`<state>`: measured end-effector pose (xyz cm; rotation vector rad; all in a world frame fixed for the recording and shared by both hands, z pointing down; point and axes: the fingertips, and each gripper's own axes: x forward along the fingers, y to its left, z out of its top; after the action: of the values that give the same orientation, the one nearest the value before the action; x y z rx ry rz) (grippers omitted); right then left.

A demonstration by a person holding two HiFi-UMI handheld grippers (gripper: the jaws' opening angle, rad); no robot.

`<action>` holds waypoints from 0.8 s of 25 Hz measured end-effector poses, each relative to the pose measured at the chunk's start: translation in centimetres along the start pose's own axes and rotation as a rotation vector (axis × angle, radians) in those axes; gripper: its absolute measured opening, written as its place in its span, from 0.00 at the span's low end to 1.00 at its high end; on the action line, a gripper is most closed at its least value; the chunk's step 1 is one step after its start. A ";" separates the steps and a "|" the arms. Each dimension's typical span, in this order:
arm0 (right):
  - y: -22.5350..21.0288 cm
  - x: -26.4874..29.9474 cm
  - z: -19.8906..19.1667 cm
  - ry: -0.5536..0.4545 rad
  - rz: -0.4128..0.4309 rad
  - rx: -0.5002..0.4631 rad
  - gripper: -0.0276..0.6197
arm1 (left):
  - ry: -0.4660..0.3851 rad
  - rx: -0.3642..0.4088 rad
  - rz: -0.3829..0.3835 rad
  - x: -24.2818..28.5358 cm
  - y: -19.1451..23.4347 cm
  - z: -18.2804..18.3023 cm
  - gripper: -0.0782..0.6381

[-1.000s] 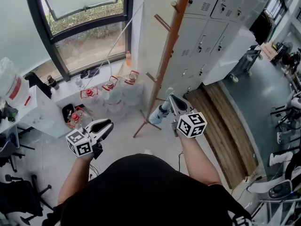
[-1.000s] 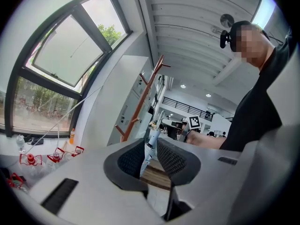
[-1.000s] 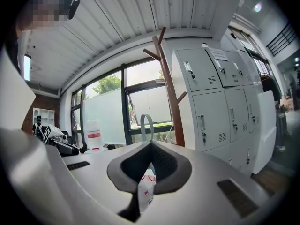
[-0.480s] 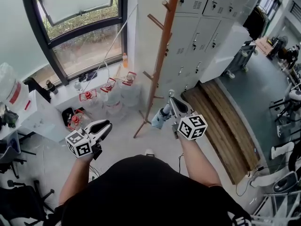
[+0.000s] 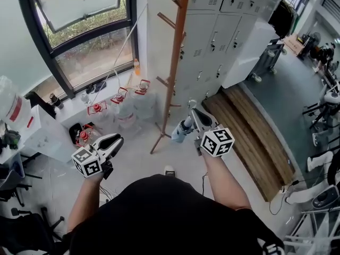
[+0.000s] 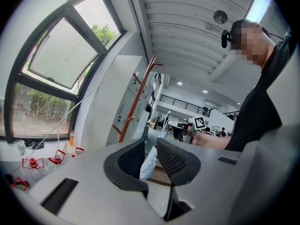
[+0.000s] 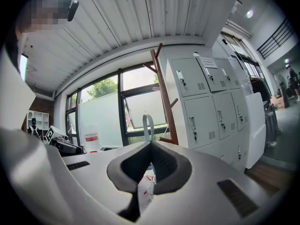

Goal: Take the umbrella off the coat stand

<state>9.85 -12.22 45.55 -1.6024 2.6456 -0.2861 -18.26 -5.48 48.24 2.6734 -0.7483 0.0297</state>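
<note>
Right tool [image 5: 194, 114] clenches umbrella [image 5: 181, 130] near coat stand [image 5: 171, 73]; left tool [image 5: 117, 141] released, lockers [image 5: 212, 41] behind

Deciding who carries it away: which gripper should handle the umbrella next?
Right. The right gripper is shut on the umbrella, which is off the stand. The left gripper is open, empty and apart from it.

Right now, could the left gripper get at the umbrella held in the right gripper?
Probably yes: the left gripper has its jaws apart and empty, and only open air separates it from the umbrella.
</note>
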 end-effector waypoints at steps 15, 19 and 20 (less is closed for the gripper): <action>-0.5 -3.4 -0.5 0.001 -0.027 -0.005 0.06 | 0.004 0.008 -0.017 0.3 -1.0 -0.8 0.24; -0.7 -4.1 0.1 -0.009 -0.032 -0.011 0.06 | 0.011 0.009 -0.014 0.5 -1.5 -0.5 0.24; -0.7 -4.2 0.1 -0.011 -0.034 -0.011 0.06 | 0.009 0.011 -0.017 0.5 -1.6 -0.6 0.24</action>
<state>12.42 -8.86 45.26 -1.6483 2.6193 -0.2637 -16.96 -4.31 48.31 2.6879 -0.7240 0.0415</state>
